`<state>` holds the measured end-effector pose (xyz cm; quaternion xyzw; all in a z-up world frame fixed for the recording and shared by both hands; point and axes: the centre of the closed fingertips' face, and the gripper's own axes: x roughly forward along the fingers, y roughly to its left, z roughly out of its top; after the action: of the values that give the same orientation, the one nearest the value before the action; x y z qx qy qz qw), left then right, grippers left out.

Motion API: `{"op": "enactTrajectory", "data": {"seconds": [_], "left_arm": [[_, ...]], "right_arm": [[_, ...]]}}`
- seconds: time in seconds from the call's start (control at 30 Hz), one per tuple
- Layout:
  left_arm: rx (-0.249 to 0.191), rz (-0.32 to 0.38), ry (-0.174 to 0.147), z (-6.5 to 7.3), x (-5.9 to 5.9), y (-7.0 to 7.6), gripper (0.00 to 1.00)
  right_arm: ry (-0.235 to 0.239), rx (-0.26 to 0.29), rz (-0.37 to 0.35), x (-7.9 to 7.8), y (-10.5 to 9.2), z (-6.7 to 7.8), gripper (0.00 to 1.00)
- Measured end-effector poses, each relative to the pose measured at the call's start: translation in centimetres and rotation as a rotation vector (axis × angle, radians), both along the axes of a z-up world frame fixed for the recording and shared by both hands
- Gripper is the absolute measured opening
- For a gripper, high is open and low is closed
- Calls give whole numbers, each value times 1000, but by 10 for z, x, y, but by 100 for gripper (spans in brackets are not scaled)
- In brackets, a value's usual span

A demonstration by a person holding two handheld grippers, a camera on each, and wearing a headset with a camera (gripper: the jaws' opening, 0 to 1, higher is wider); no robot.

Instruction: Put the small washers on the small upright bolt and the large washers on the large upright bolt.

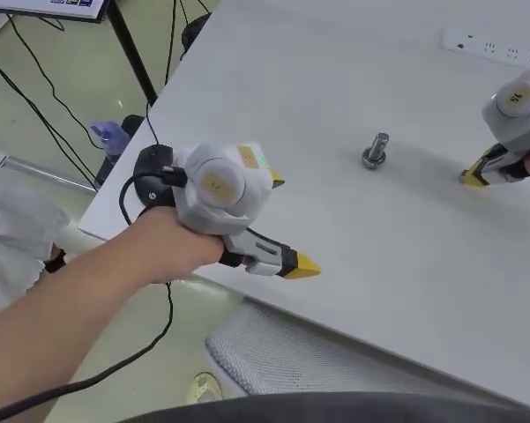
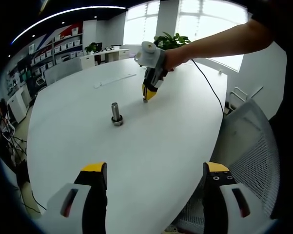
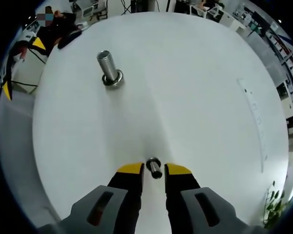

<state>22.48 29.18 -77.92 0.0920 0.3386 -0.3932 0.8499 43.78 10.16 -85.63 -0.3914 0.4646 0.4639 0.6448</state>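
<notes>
The large upright bolt (image 1: 376,150) (image 2: 116,113) (image 3: 107,66) stands mid-table with washers ringing its base. At the right, the small upright bolt (image 3: 154,167) (image 2: 145,100) stands between the tips of my right gripper (image 1: 474,177) (image 3: 154,169) (image 2: 147,96). That gripper's jaws are a narrow gap apart, flanking the bolt's top without clearly pinching it. A ring sits at the small bolt's base. My left gripper (image 1: 302,265) (image 2: 155,169) hovers near the table's near edge, its jaws wide open with nothing between them.
The white table (image 1: 335,70) has a power strip (image 1: 494,46) (image 2: 114,80) at its far side. A grey mesh chair (image 1: 282,352) (image 2: 253,146) stands at the near edge. Cables and a blue bottle (image 1: 110,137) are on the floor to the left.
</notes>
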Motion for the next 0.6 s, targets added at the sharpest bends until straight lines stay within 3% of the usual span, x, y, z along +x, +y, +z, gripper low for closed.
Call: {"op": "enactTrajectory", "data": {"seconds": [0.13, 0.4, 0.6], "left_arm": [[-1, 5, -9, 3, 1, 0, 81], [-8, 6, -20, 9, -1, -4, 81], [-30, 25, -19, 11, -1, -6, 83]], "right_arm": [[-34, 38, -2, 4, 4, 11, 20], [-87, 140, -7, -5, 13, 41, 24], [-121, 277, -48, -13, 13, 63, 33]]}}
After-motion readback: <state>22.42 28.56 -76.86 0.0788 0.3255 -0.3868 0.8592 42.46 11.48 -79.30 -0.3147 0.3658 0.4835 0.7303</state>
